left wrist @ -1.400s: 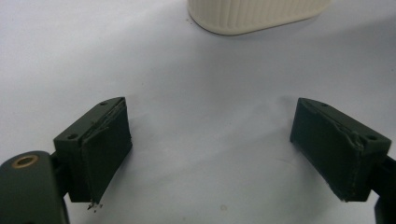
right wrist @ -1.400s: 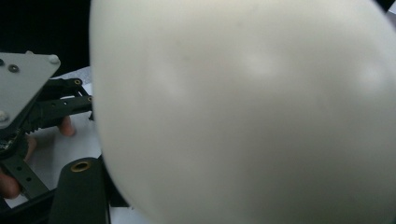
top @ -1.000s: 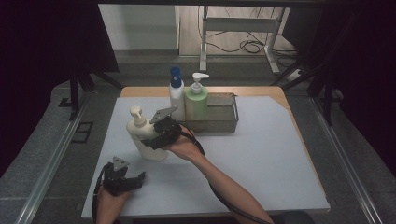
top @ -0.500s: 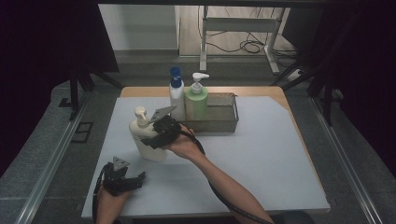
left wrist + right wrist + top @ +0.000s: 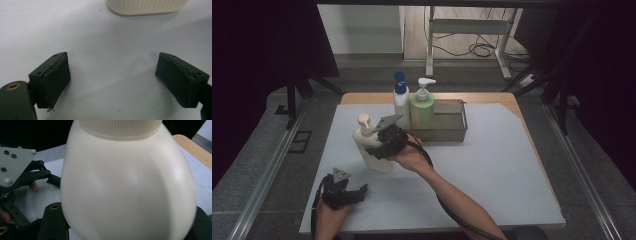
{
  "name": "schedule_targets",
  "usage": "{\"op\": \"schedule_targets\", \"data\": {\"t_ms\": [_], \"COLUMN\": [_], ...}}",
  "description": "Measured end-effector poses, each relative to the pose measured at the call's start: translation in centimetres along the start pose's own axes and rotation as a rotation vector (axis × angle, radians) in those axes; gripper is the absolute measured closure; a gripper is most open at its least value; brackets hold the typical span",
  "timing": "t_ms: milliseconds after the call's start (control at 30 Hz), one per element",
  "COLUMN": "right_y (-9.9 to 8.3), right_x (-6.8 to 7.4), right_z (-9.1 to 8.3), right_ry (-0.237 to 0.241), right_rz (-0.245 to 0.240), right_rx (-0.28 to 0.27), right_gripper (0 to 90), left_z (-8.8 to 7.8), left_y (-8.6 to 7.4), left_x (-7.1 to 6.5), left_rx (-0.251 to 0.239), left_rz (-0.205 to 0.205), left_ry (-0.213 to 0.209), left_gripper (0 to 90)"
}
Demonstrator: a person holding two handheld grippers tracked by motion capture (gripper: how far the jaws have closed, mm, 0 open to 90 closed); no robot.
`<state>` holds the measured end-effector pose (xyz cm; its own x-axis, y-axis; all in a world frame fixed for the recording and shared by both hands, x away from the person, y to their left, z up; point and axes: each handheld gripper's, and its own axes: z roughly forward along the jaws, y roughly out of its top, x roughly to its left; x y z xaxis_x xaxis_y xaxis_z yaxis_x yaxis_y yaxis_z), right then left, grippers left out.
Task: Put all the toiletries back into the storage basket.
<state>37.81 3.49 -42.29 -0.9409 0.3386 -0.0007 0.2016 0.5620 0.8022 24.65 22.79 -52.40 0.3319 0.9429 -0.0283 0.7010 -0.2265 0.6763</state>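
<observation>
A cream pump bottle point(image 5: 371, 146) stands upright on the white mat, left of centre. My right gripper point(image 5: 376, 149) reaches it from the right and is shut on its body, just below the shoulder. In the right gripper view the bottle's rounded body point(image 5: 127, 187) sits between the two jaws and hides their pads. My left gripper point(image 5: 361, 192) rests near the mat's front left corner, apart from the bottle. Its jaws stand open point(image 5: 120, 82) with bare mat between them, and the bottle's base point(image 5: 147, 6) lies ahead of them.
A metal wire basket point(image 5: 447, 131) stands at the back of the mat. A green pump bottle point(image 5: 422, 110) and a white bottle with a blue cap point(image 5: 401, 102) stand at its left end. The white mat point(image 5: 492, 170) stretches away to the right.
</observation>
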Motion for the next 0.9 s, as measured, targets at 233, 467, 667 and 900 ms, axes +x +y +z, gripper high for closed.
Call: {"op": "schedule_targets", "data": {"t_ms": [233,467,667,900], "right_y": [-0.5,-1.0,-1.2,-1.7], "right_x": [-0.4,-0.9,-1.3,-1.6], "right_z": [-1.7,-3.4,-5.2,-7.3], "right_ry": [-0.008,-0.036,-0.051,-0.074], "right_rz": [0.018,0.016,0.022,0.018], "right_rx": [-0.013,-0.017,-0.03,-0.037], "right_gripper": [38.5,38.5,38.5,38.4], "left_z": [0.0,0.0,0.0,0.0], "left_y": [0.0,0.0,0.0,0.0], "left_x": [0.0,0.0,0.0,0.0], "left_rx": [0.0,0.0,0.001,-0.003], "left_rz": [0.002,0.003,0.004,0.002], "left_ry": [0.001,0.004,0.001,0.003], "left_gripper": [11.9,11.9,11.9,11.9]}}
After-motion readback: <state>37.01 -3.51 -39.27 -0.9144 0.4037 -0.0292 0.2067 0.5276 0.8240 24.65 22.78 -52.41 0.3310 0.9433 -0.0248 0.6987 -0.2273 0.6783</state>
